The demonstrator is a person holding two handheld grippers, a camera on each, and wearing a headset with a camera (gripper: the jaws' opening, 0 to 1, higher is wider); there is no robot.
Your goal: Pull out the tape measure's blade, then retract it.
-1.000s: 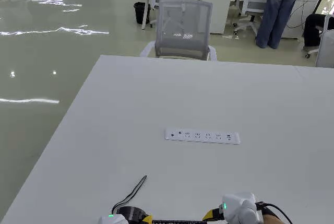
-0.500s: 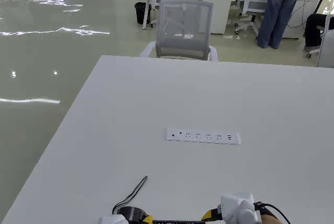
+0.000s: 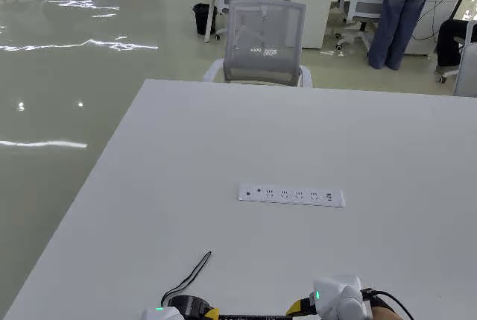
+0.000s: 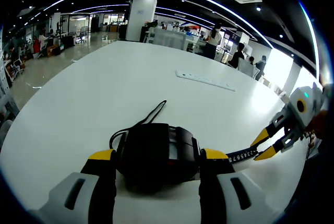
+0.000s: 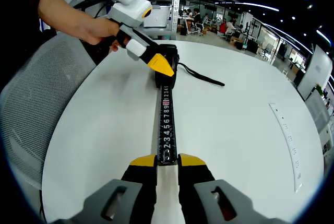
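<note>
- The left gripper (image 4: 157, 157) is clamped on the tape measure (image 4: 156, 139). Its two yellow-tipped jaws press the black case from either side, and the case sits on the white bench (image 3: 223, 133).
- A thin black strap (image 4: 152, 114) runs from the case across the bench, ahead of the left gripper's jaws.
- The blade (image 5: 166, 125) is drawn out of the case. It lies flat on the bench in a straight line from the left gripper to the right gripper (image 5: 167, 161), with its printed numbers facing up.
- The right gripper grasps the free end of the blade, with its jaws closed against the tip from both sides.
- In the left gripper view, the right gripper comes in from the right with the blade end between its yellow jaws.
- In the right gripper view, the left gripper sits at the far end of the blade. A bare hand (image 5: 96, 28) is wrapped around its handle.
- A white power strip (image 3: 291, 195) lies on the bench well beyond both grippers.
- A grey mesh chair (image 3: 262, 40) stands at the far edge of the bench, beyond the strip.
</note>
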